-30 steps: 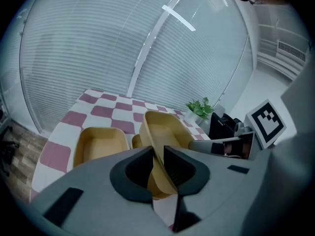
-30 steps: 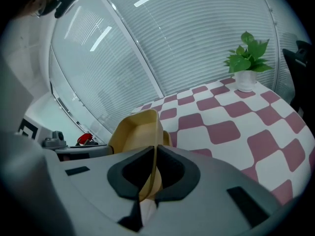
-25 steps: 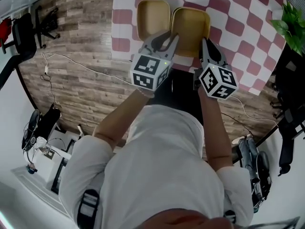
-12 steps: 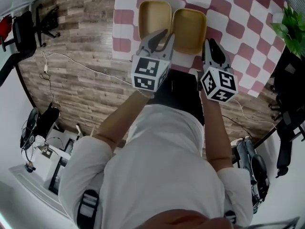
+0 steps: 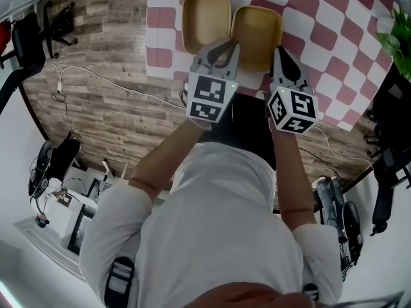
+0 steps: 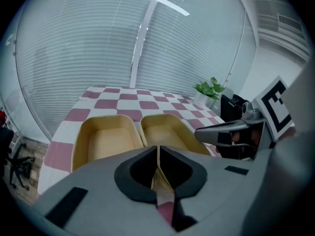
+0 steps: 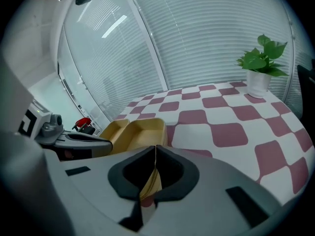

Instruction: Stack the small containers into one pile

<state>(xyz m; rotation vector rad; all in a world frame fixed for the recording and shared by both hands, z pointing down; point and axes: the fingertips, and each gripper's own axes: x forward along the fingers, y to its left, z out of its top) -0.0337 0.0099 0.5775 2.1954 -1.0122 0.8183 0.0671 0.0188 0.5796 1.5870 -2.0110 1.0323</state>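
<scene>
Two small tan containers sit side by side on the red-and-white checkered table (image 5: 321,37). The left container (image 5: 205,19) (image 6: 104,137) (image 7: 109,128) touches the right container (image 5: 257,31) (image 6: 166,130) (image 7: 143,130). My left gripper (image 5: 230,45) (image 6: 158,149) hovers over the near rims where the two meet, its jaws shut with nothing between them. My right gripper (image 5: 278,52) (image 7: 155,148) is at the right container's near right corner, also shut and empty. Each gripper shows in the other's view: the right gripper (image 6: 231,132) and the left gripper (image 7: 74,140).
A potted green plant (image 7: 260,63) (image 5: 395,29) stands at the table's far right. The table's near edge runs just under the grippers, with wooden floor (image 5: 103,88) to the left. Office chairs and cables lie on the floor around.
Both grippers stay shut near the containers' front rims. The head view has shifted slightly; the right gripper has edged a little closer to the right container.
</scene>
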